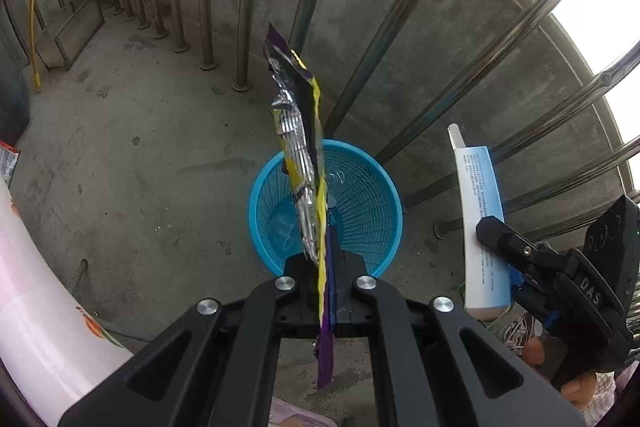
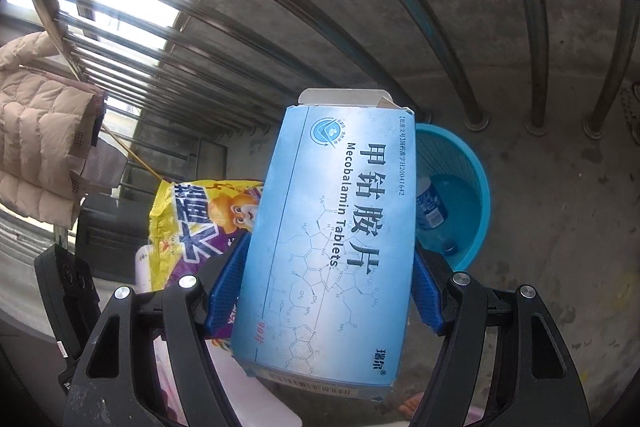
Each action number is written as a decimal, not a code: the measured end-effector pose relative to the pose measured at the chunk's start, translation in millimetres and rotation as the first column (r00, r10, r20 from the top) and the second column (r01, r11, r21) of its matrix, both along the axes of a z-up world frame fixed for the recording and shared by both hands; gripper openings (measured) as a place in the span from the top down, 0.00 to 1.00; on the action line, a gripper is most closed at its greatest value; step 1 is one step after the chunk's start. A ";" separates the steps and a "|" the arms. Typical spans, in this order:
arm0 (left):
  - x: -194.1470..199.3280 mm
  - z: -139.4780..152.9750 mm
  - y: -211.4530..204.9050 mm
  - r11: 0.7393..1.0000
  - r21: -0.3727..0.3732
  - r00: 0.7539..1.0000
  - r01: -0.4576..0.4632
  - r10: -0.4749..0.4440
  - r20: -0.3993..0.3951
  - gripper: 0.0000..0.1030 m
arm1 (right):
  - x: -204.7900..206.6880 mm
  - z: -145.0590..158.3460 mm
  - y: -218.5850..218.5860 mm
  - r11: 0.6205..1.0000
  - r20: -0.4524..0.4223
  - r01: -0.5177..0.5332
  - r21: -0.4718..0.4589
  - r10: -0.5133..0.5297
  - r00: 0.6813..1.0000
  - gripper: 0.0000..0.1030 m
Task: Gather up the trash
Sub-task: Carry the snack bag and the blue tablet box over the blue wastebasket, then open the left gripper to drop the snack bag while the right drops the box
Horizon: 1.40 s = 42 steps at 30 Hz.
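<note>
- Two pieces of trash are in hand above one blue basket (image 1: 325, 211), which stands on the concrete floor close to the metal railing bars (image 1: 248, 27).
- Far left in the left wrist view, a pale curved surface with orange print (image 1: 36, 267) crowds the frame edge; the bare floor between it and the basket gives free room for a swing.
- Left gripper (image 1: 326, 291): clenched flat on the snack wrapper (image 1: 304, 163), pinched near its lower end so the crinkled foil length stands out forward, directly over the basket mouth. That looks like a hold chosen for a straight drop.
- Basket rim: bars rise just behind it, so I judge the safest release is from above, not from the wall side. A plastic bottle (image 2: 430, 205) already lies inside.
- Right gripper (image 2: 326, 291): jaws wide but grasping the blue tablet box (image 2: 332, 235) across its width, blue pads against both sides, top flap open. The box hangs beside the basket, not yet over it.
- Far right: more bars, little spare room.
</note>
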<state>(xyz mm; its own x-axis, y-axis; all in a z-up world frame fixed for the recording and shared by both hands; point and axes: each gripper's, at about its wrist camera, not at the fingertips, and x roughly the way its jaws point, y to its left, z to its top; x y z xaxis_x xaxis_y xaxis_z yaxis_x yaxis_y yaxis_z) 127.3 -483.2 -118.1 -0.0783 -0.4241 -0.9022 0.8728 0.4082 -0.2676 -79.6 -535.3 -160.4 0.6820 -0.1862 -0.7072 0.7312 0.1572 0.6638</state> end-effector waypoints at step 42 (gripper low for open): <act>35.3 114.0 283.1 0.879 -0.272 0.892 -0.391 0.435 0.126 0.53 | 120.1 -90.9 -32.5 0.930 -0.051 -0.249 0.271 0.272 0.961 0.28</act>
